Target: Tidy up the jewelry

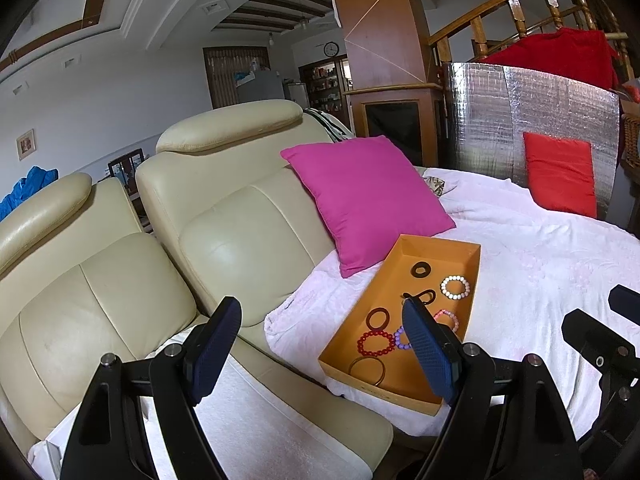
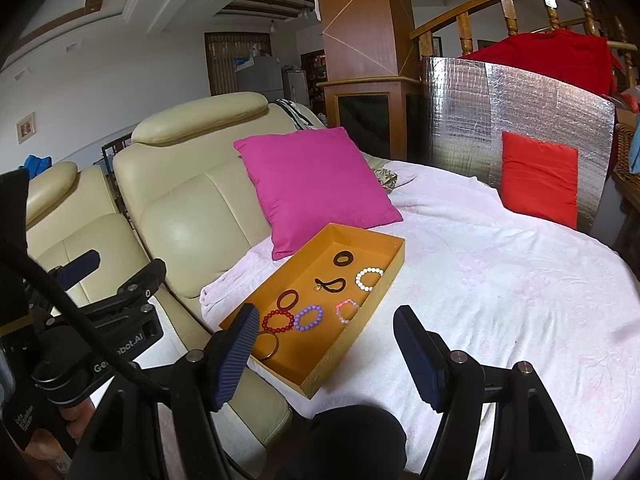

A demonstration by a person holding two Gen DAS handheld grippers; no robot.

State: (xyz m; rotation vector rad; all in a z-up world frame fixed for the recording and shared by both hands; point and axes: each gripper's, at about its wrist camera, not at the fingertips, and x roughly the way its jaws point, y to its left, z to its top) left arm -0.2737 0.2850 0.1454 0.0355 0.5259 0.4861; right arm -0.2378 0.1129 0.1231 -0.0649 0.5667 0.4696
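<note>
Orange tray of bracelets on a white-covered seat, both grippers held back with nothing in them.

The orange tray [image 2: 384,276] lies on a pale, faintly pink-patterned blanket [image 2: 500,280] spread over the seat, its far end touching a magenta cushion [image 2: 316,184] that leans on the cream leather sofa [image 2: 188,208]. Inside lie a white bead bracelet [image 2: 369,278], a purple bead bracelet [image 2: 308,317], a red bead bracelet [image 2: 278,320], a pink bead bracelet [image 2: 347,311], a thin bangle [image 2: 267,345] and dark rings. Behind stand a silver foil panel [image 2: 520,112] with a red cushion [image 2: 538,178] against it, a wooden pillar [image 2: 360,20] and a stair railing [image 2: 520,4]. The left gripper [image 1: 324,348] and right gripper [image 2: 326,356] hover near the tray's near end, jaws wide apart and holding nothing.
</note>
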